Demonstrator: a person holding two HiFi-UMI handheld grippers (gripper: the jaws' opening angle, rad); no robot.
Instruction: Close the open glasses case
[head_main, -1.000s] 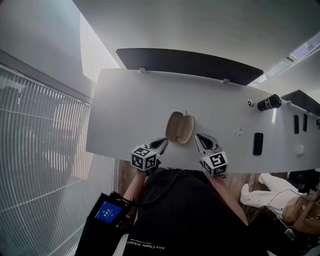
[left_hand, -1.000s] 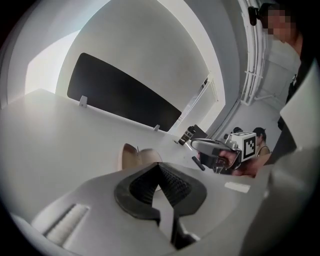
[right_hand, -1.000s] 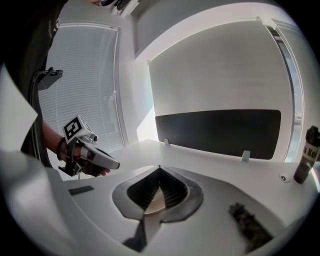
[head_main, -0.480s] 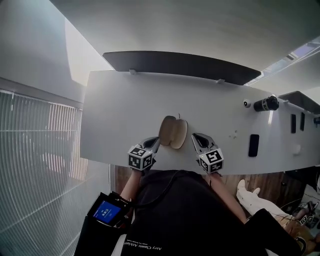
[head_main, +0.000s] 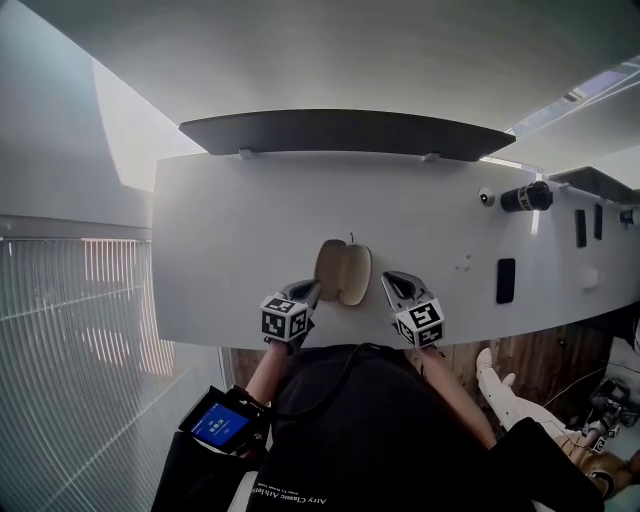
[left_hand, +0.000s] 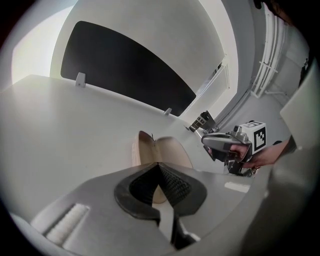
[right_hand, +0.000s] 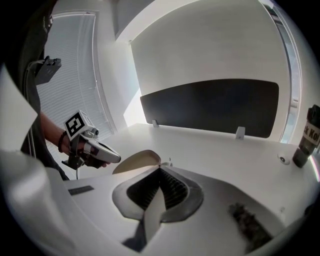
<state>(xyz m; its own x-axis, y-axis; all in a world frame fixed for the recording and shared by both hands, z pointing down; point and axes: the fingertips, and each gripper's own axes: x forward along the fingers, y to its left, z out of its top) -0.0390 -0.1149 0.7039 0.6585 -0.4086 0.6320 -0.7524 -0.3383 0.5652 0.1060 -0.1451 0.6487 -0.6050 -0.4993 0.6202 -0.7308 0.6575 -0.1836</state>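
Note:
The open glasses case (head_main: 343, 272) lies on the white table (head_main: 230, 230) near its front edge, both tan halves spread flat and nothing visible inside. My left gripper (head_main: 311, 287) hovers just left of it, jaws shut and empty. My right gripper (head_main: 388, 279) hovers just right of it, also shut and empty. In the left gripper view the case (left_hand: 165, 150) sits right beyond the closed tips (left_hand: 159, 165), with the right gripper (left_hand: 225, 145) further right. In the right gripper view one case half (right_hand: 136, 161) shows beside the closed tips (right_hand: 160, 170), with the left gripper (right_hand: 100, 151) beyond it.
A dark panel (head_main: 340, 132) stands along the table's back edge. At the right are a black cylinder (head_main: 525, 197), a small round device (head_main: 486, 197) and a flat black object (head_main: 504, 280). Window blinds (head_main: 70, 340) fill the left side.
Both grippers have sunk toward the table and tipped further down, staying on either side of the case. The case has not moved on the table.

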